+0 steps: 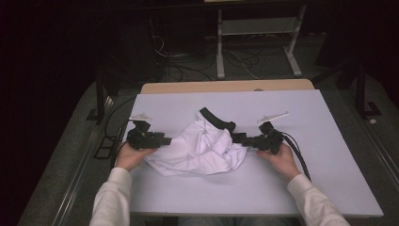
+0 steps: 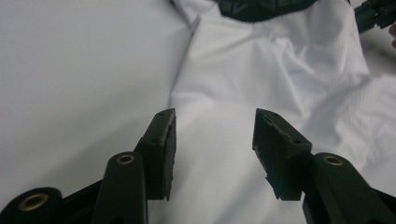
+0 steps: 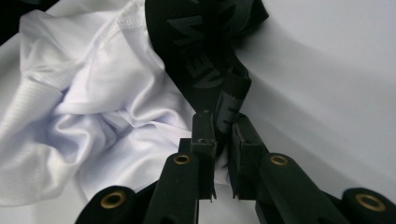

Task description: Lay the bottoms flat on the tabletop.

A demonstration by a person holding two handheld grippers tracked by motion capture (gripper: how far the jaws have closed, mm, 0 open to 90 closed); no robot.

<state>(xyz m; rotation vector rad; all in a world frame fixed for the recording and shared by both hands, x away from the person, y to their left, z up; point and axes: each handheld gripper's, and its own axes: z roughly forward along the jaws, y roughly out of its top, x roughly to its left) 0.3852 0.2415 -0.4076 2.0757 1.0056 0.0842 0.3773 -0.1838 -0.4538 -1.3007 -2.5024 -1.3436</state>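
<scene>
Right gripper [image 3: 222, 140] pinches crumpled white fabric garment's [image 1: 197, 148] black elastic waistband [image 3: 205, 46] between its tips; left gripper [image 2: 212, 140] wide, cloth ahead. Shallow pinch, band may slip.

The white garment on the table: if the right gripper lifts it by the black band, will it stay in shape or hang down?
The white garment lies crumpled in soft folds, so it would probably hang limp. Its smooth sheen suggests it may slide easily. The black band, pinched in the right gripper, looks thicker, likely a firmer hold.
</scene>
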